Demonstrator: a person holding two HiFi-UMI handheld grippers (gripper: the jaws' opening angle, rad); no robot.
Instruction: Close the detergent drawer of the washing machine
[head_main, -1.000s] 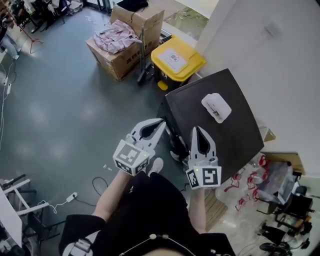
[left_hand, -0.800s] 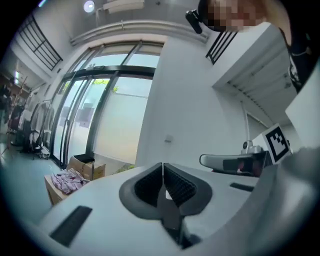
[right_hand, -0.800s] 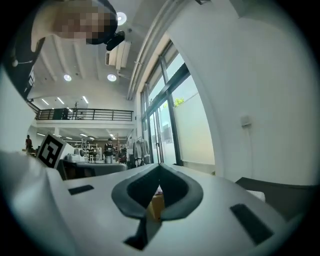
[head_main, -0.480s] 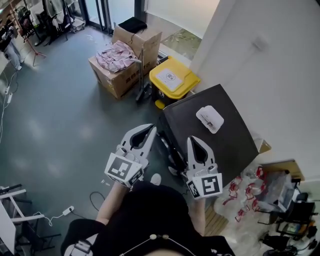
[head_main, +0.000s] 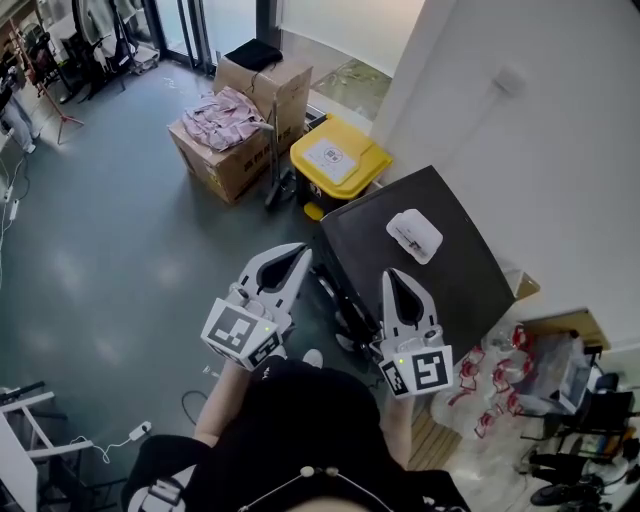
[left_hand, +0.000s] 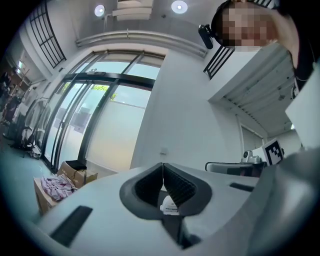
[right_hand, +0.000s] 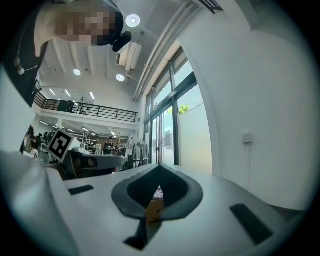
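Note:
The washing machine (head_main: 440, 275) appears from above as a dark-topped box against the white wall, with a small white object (head_main: 414, 236) lying on its top. Its front face is foreshortened and I cannot make out the detergent drawer. My left gripper (head_main: 303, 252) hangs shut in the air just left of the machine's front corner, holding nothing. My right gripper (head_main: 393, 273) is shut and empty over the machine's front edge. In the left gripper view the left gripper (left_hand: 162, 165) shows closed jaws pointing about level at the wall. In the right gripper view the right gripper (right_hand: 159, 166) is likewise closed.
A yellow-lidded bin (head_main: 330, 160) stands behind the machine. Beyond it are a cardboard box of clothing (head_main: 225, 125) and a second box (head_main: 262, 72). Bags and clutter (head_main: 530, 370) lie at the right, and a power strip with cable (head_main: 140, 428) is on the grey floor.
Both grippers have risen a little beside the machine's front and stayed shut. The head view has tilted, bringing more of the room's far end into sight.

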